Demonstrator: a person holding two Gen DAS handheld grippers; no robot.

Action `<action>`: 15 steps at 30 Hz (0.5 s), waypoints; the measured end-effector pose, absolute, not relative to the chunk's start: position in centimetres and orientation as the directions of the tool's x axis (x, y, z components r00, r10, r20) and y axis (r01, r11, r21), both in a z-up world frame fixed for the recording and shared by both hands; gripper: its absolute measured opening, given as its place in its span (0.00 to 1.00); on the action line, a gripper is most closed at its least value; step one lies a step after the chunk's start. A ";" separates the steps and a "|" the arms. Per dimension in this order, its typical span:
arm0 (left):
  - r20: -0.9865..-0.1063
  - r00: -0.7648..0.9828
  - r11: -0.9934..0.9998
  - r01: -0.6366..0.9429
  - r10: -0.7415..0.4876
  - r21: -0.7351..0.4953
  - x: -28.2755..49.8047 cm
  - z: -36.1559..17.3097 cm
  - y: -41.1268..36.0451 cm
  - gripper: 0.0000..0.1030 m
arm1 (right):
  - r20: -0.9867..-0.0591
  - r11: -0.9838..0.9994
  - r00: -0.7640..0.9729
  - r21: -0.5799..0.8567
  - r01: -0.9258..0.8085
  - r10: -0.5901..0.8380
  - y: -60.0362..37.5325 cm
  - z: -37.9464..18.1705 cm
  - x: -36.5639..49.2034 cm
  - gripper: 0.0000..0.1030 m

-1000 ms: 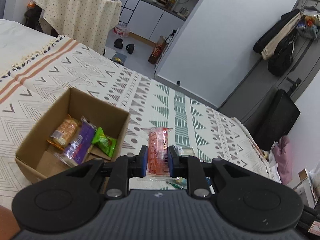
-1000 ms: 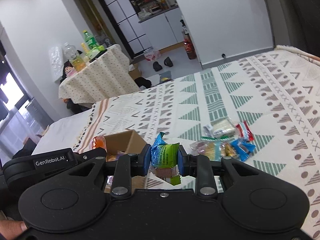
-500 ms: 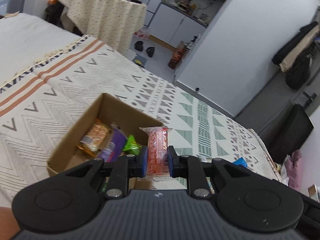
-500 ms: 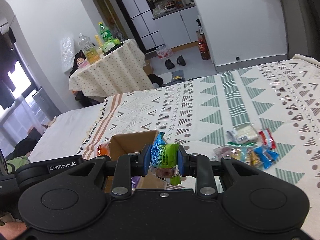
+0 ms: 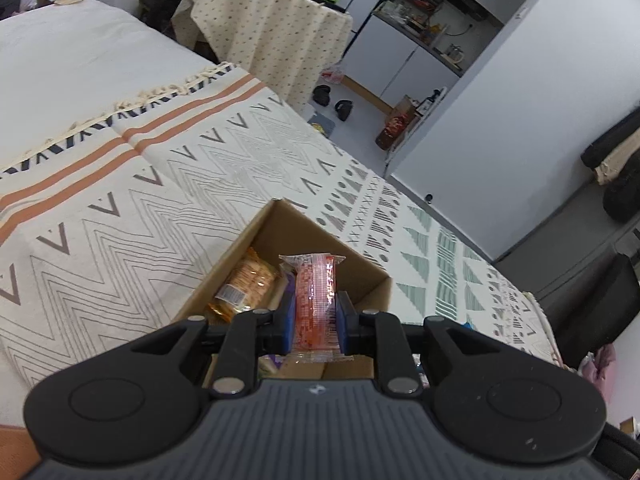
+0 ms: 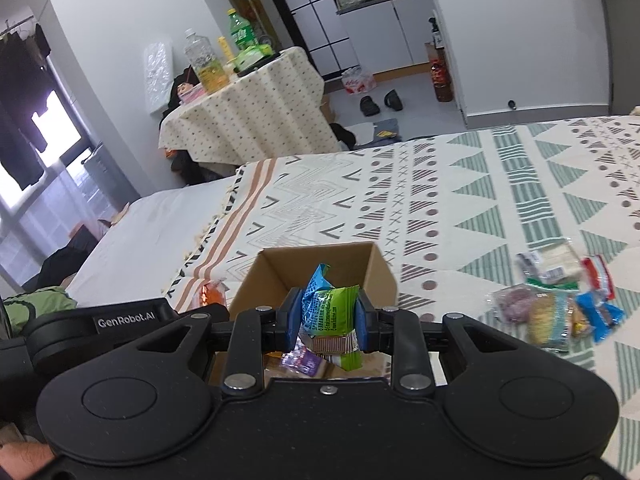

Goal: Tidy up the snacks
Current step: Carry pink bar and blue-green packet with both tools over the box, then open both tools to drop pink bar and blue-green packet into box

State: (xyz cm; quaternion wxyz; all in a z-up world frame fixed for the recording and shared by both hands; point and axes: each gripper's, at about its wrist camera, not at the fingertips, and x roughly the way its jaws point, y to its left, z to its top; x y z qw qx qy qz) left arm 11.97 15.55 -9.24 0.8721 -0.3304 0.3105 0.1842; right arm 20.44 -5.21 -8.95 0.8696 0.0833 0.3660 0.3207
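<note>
An open cardboard box [image 5: 276, 220] [image 6: 376, 264] sits on the patterned bedspread, with an orange cracker pack [image 5: 244, 284] and a purple pack [image 6: 300, 360] inside. My left gripper [image 5: 312, 320] is shut on a red and pink snack bar [image 5: 314, 296], held upright above the box. Over the same box my right gripper [image 6: 328, 318] is shut on a green and blue snack packet [image 6: 328, 304]. The left gripper's black body [image 6: 100, 324] shows at the left of the right wrist view.
A pile of loose snack packets [image 6: 556, 296] lies on the bedspread [image 6: 460, 208] to the right of the box. Beyond the bed stand a cloth-covered table [image 6: 248, 120] with bottles, slippers [image 6: 380, 102] on the floor and a white wall [image 5: 500, 128].
Both grippers have moved left, over the box, each still holding its snack. The box now lies directly under both sets of fingers, and the loose pile has shifted to the right in view.
</note>
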 end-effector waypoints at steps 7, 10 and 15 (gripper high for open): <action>-0.689 0.708 0.684 -0.582 0.159 -0.440 12.1 -9.9 16.4 0.23 | -0.588 0.765 0.500 0.393 -0.510 0.635 -2.9 -9.5 21.3 0.26; -0.692 0.704 0.679 -0.586 0.156 -0.443 12.2 -10.1 16.6 0.26 | -0.588 0.758 0.490 0.401 -0.515 0.644 -2.2 -9.7 21.6 0.26; -0.702 0.690 0.671 -0.606 0.177 -0.427 12.3 -10.1 16.5 0.50 | -0.584 0.762 0.498 0.401 -0.509 0.641 -2.1 -9.5 22.1 0.35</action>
